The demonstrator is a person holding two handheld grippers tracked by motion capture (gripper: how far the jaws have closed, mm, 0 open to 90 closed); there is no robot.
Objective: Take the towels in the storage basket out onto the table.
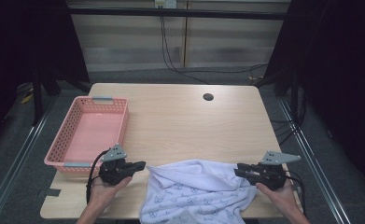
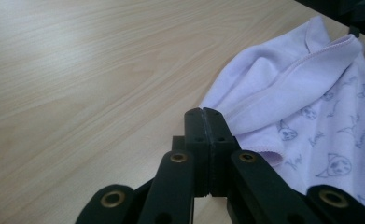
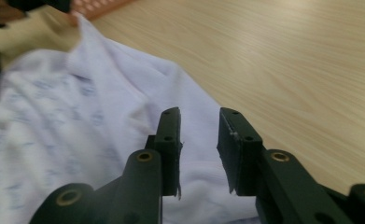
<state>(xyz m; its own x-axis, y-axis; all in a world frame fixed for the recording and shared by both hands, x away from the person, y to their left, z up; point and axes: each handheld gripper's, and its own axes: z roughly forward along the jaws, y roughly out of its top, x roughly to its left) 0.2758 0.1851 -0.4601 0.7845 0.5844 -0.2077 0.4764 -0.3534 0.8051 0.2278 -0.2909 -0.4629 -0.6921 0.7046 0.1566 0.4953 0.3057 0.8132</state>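
A pale lilac towel with a small printed pattern lies crumpled at the table's near edge, partly hanging over it. My left gripper is at the towel's left corner. In the left gripper view its jaws are pressed together, with the towel's hem running up to their tips. In the right gripper view that corner of the towel rises to a peak at the left gripper. My right gripper is at the towel's right edge. Its jaws stand apart over the cloth, not pressing on it.
A pink plastic basket with nothing in it stands at the table's left edge, just beyond the left gripper. The wooden table has a round cable hole near its far edge. Cables run across the floor behind.
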